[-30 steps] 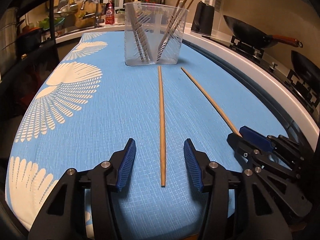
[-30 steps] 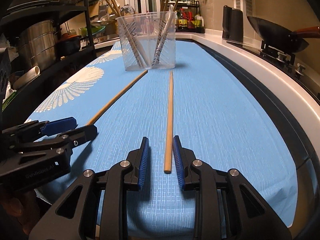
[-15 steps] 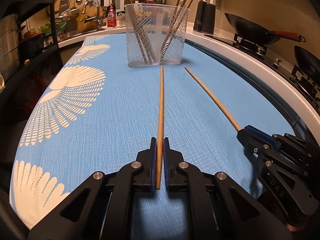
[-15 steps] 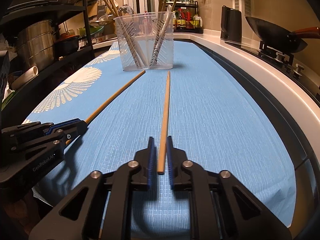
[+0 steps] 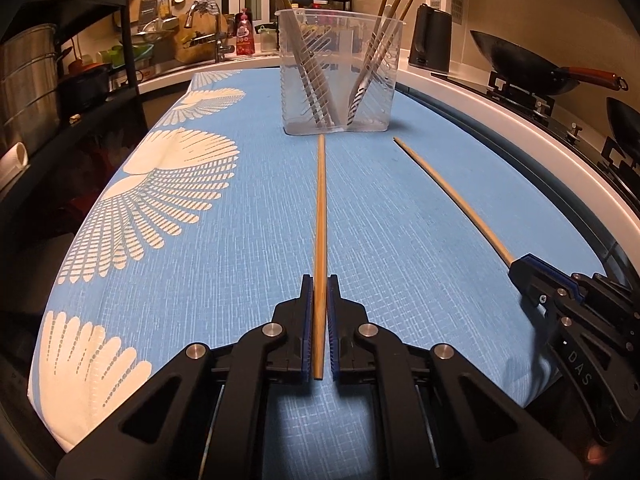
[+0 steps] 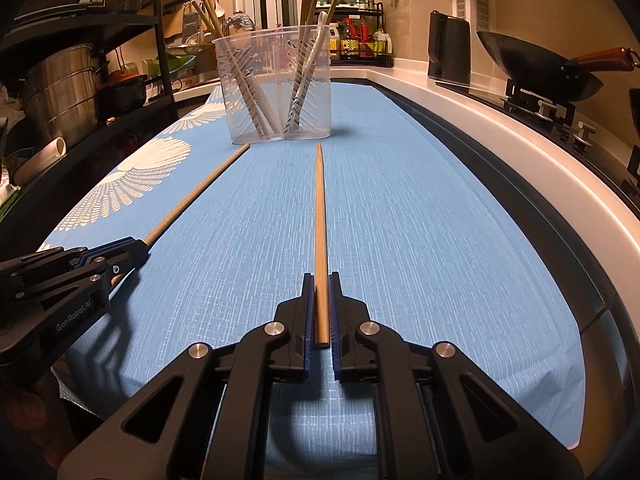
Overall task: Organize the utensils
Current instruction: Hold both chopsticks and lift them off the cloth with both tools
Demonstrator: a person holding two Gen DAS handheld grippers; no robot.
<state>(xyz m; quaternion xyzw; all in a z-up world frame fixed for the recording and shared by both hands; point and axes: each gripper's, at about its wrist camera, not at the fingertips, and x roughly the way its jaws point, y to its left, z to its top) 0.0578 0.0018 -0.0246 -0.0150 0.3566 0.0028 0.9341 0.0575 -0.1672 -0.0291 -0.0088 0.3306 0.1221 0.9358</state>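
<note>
Left wrist view: the left hand-held gripper [image 5: 320,312] clamps one chopstick [image 5: 320,216] lying on the blue tabletop [image 5: 400,240], "DAS" readable alongside; right wrist view: the right hand-held gripper [image 6: 321,308], beside "GenRobot.AI" lettering, grips the other chopstick [image 6: 320,220].

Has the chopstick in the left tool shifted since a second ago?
Yes. On the chopstick, the far tip swung left along the clear holder, from near its middle toward its left side.

a home kitchen: wok [image 5: 524,66] on stove, sink tap [image 5: 206,20], kettle [image 6: 448,50].
</note>
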